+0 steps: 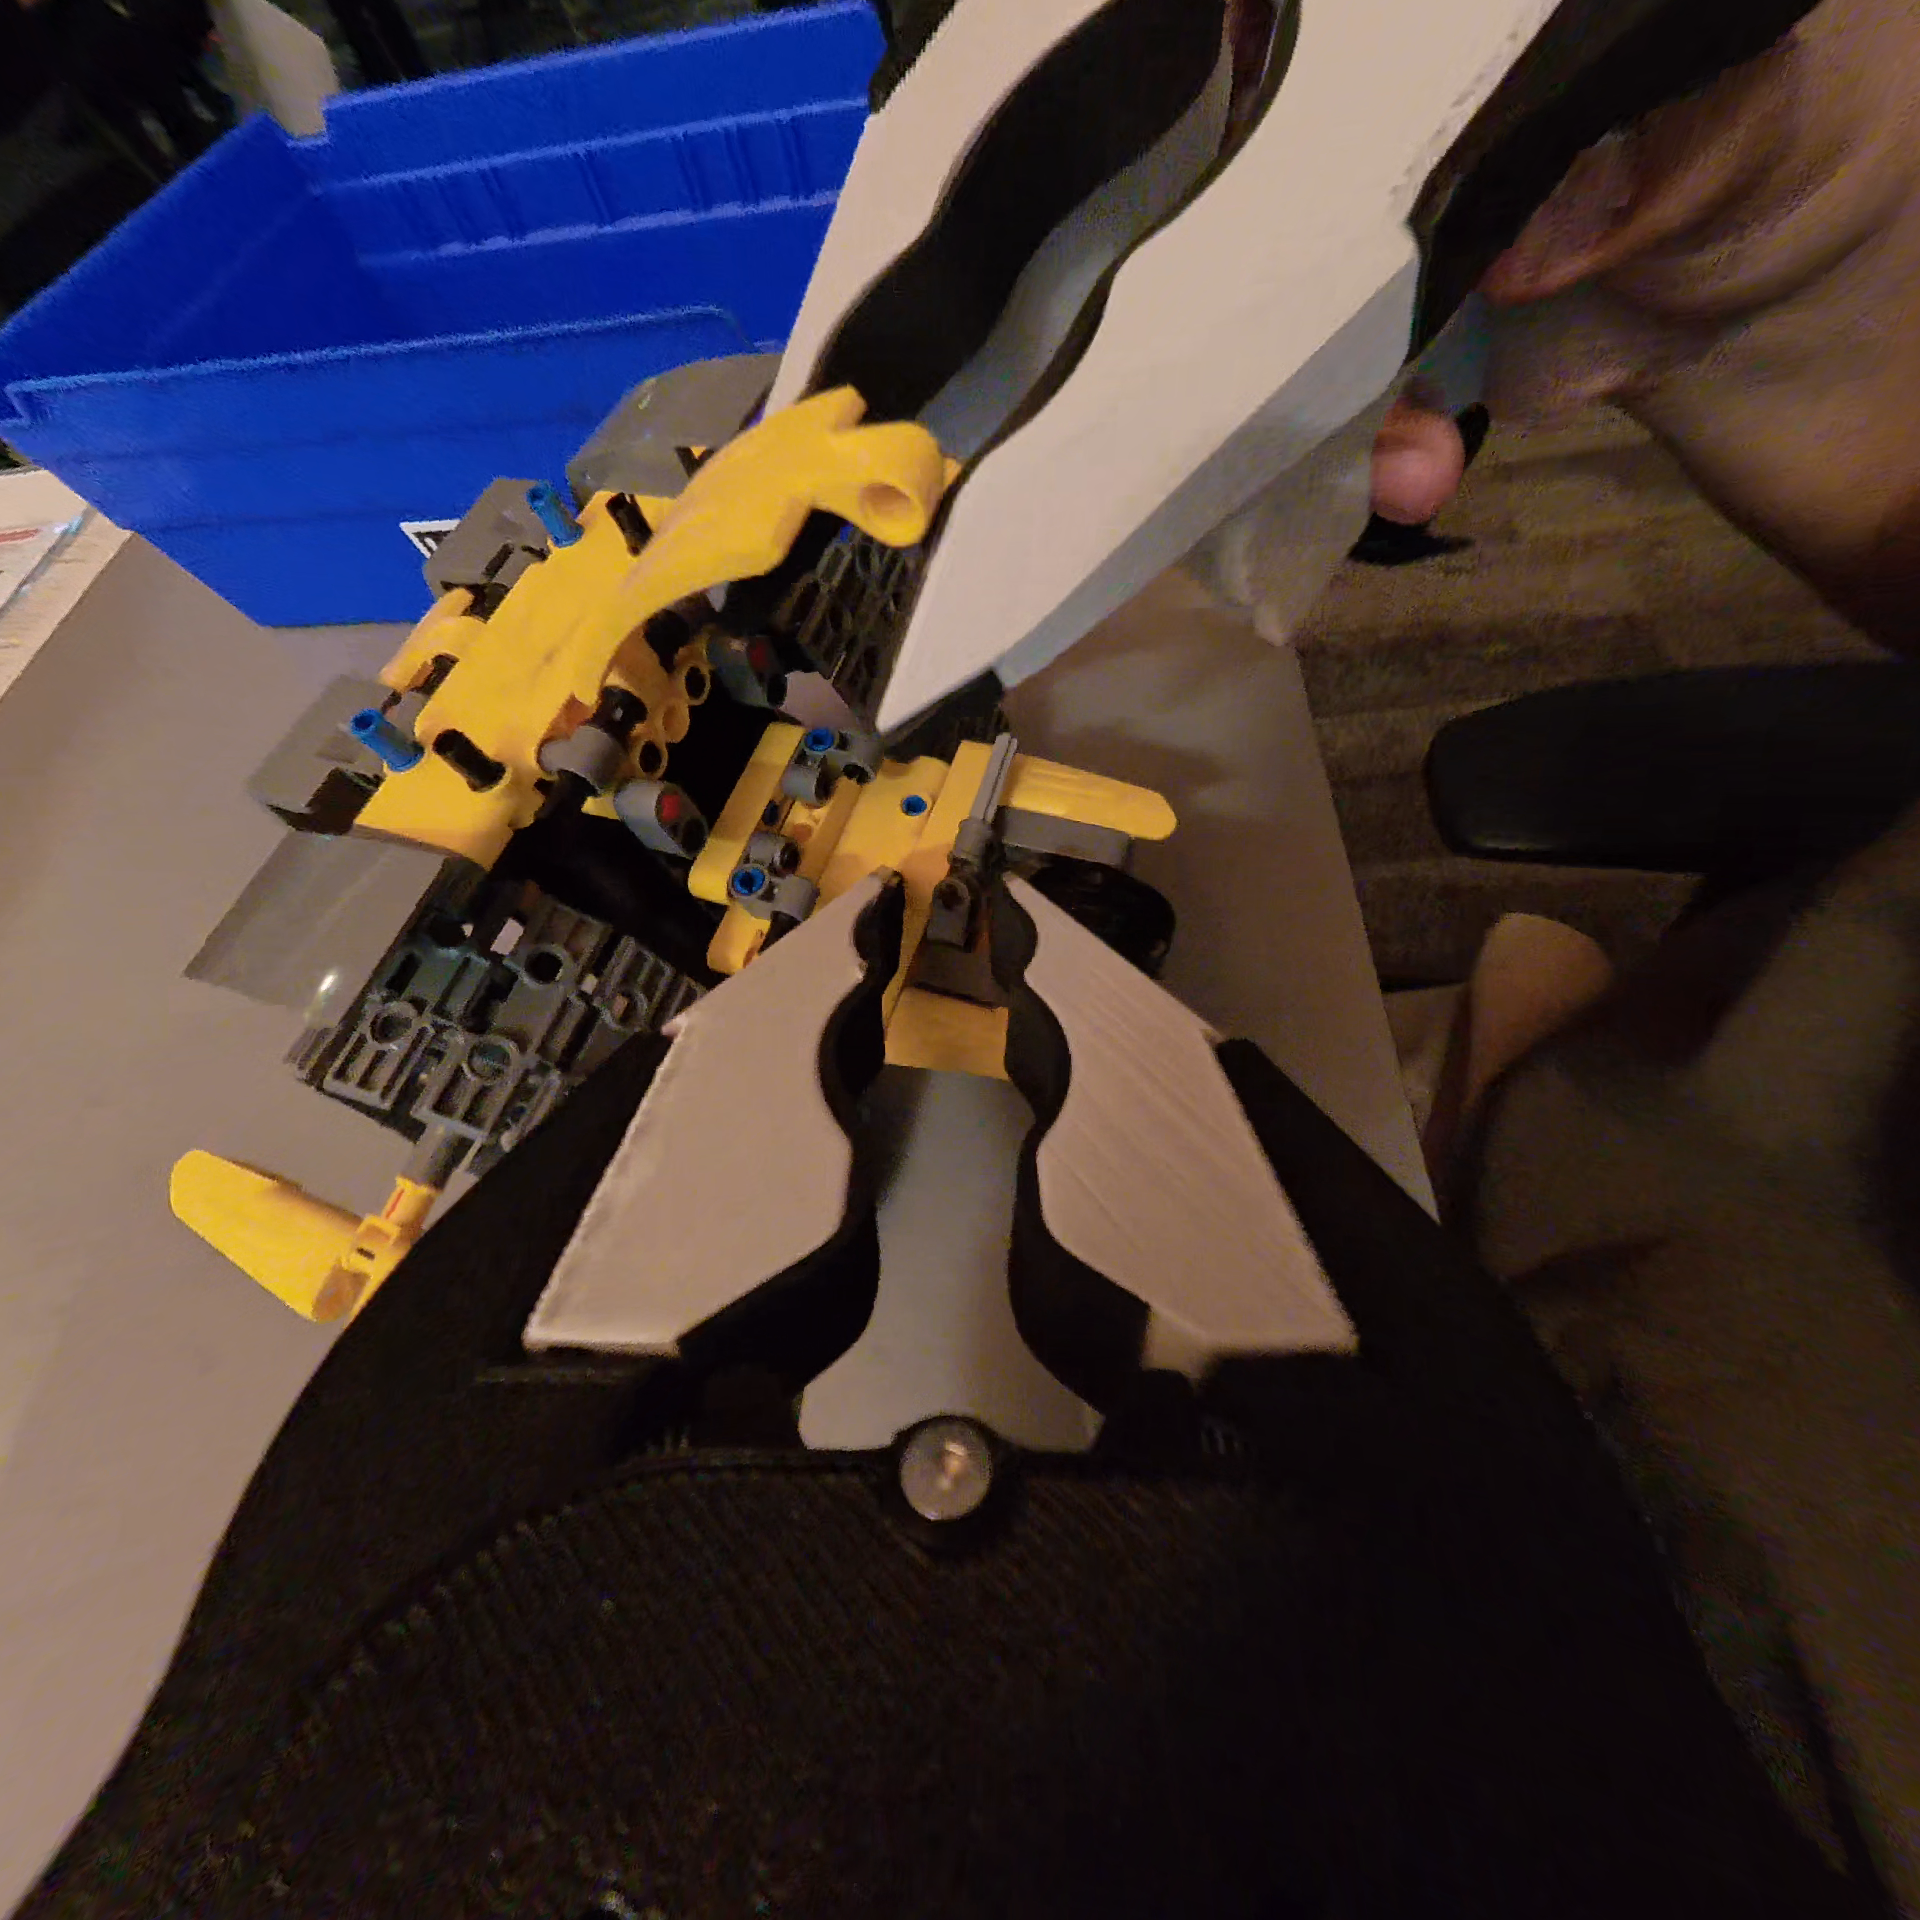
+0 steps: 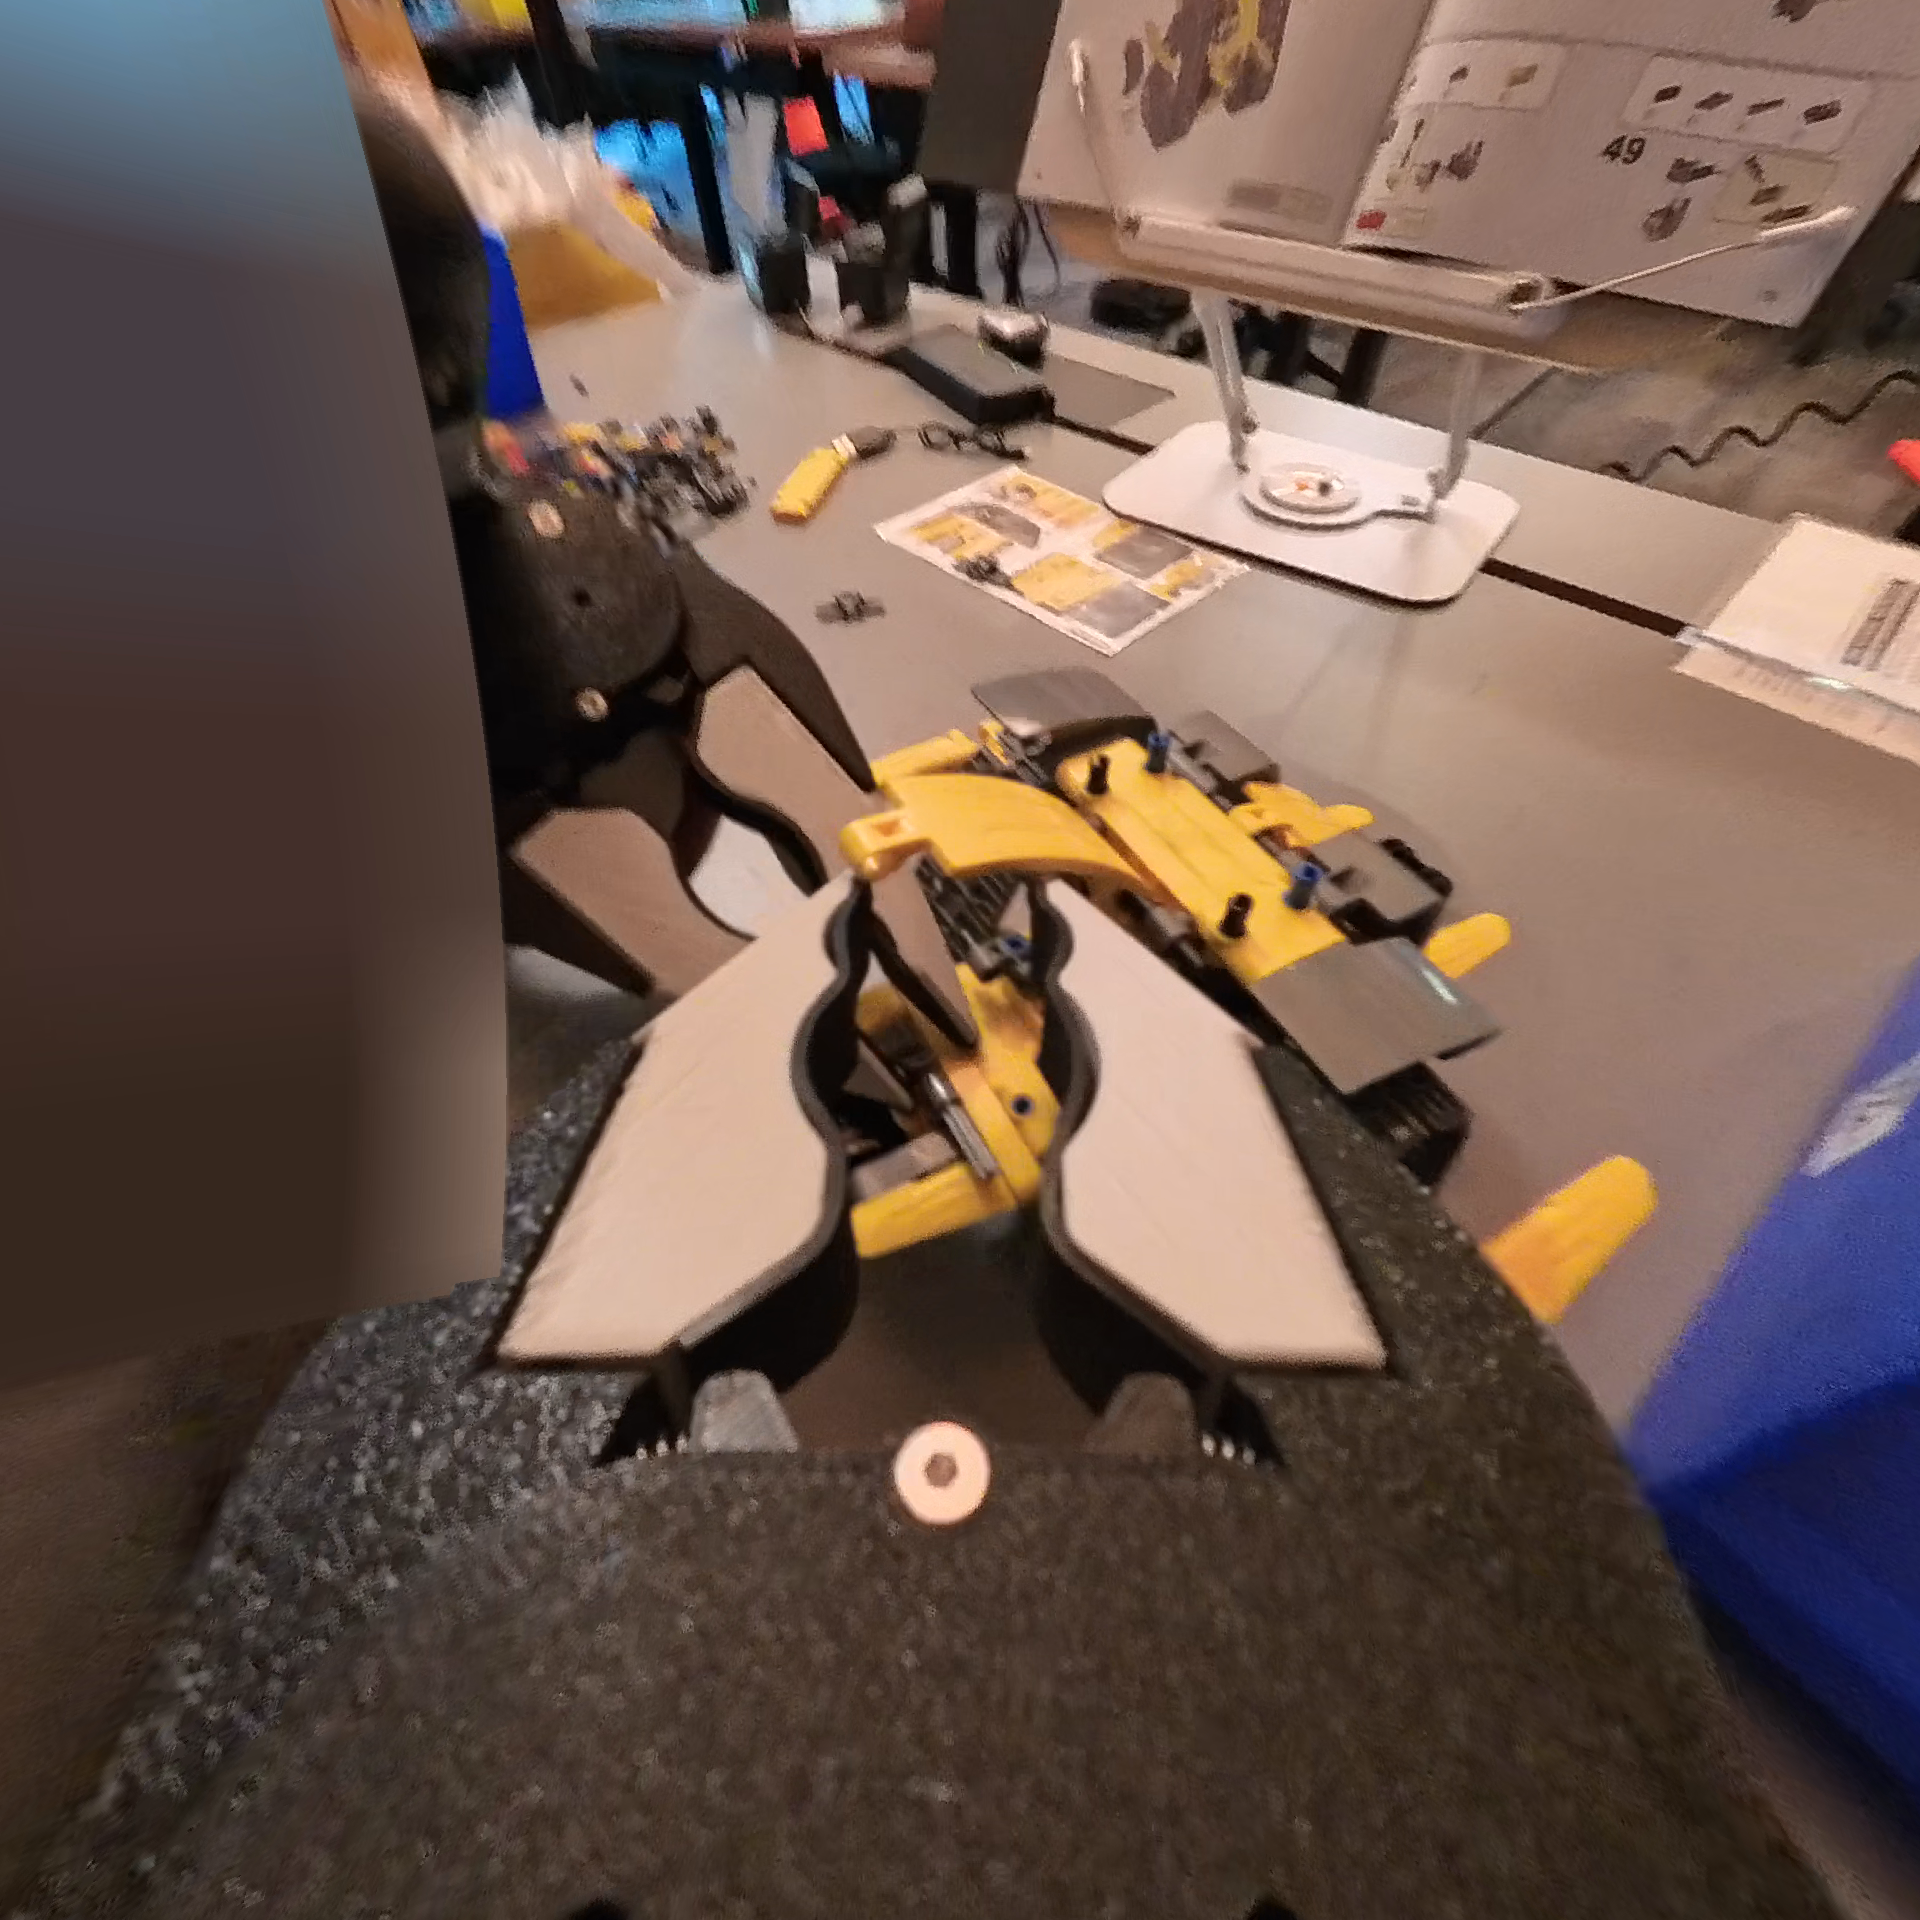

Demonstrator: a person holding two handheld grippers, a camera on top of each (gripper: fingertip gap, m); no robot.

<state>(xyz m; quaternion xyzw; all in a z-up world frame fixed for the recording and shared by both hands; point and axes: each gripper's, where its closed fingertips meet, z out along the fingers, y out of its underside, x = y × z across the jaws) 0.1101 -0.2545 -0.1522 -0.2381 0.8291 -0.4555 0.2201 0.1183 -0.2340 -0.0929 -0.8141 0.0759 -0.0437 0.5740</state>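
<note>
The left gripper (image 1: pixel 940 894) is clenched on the near yellow edge of the model (image 1: pixel 623 748), which sits on the table (image 1: pixel 114 883). The right gripper (image 2: pixel 945 883), reaching in from 1 o'clock, pinches a curved yellow panel (image 2: pixel 987 821) on top. A blue bin (image 1: pixel 416 312) stands at 11 o'clock.

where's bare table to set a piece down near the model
Bare grey table lies between the yellow-and-grey brick model, the printed leaflet and the white stand base. Crowded: the loose small parts and the blue plastic bin.
</note>
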